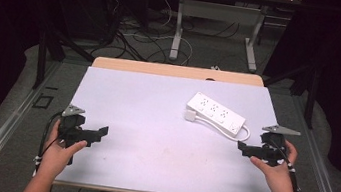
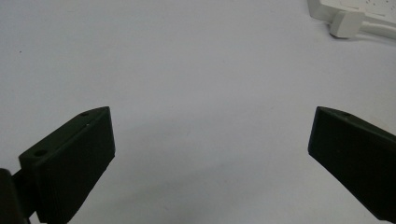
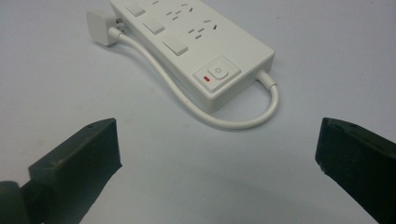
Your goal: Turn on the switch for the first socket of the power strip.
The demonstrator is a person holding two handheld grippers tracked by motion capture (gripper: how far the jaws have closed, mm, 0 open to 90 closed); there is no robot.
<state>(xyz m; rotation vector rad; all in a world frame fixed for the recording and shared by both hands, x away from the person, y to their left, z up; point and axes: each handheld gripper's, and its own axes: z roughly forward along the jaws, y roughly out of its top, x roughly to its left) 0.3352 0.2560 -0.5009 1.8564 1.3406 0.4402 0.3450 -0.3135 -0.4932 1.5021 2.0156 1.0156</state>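
At the left edge of the white surface (image 1: pixel 154 124) we hold the left tool (image 1: pixel 103 132) low over the sheet, its jaws pointing toward the middle. In the left gripper view the two black jaws stand wide apart with nothing but bare sheet between them, and the plug (image 2: pixel 345 23) lies far off at the upper right corner.

Moving right, the middle of the surface lies bare. Beyond it, toward the far right part of the sheet, we see the white power strip (image 1: pixel 215 113) lying flat and set at a slant. Its cord (image 1: pixel 244 133) loops out from the near end and runs back along the strip's near side to the plug, which rests just beside the strip's other end.

At the right edge we hold the right tool (image 1: pixel 242 147), near the strip's switch end but apart from it. In the right gripper view its jaws are spread wide and grip nothing, with the strip's power button (image 3: pixel 217 72) and the cord loop lying ahead between them.
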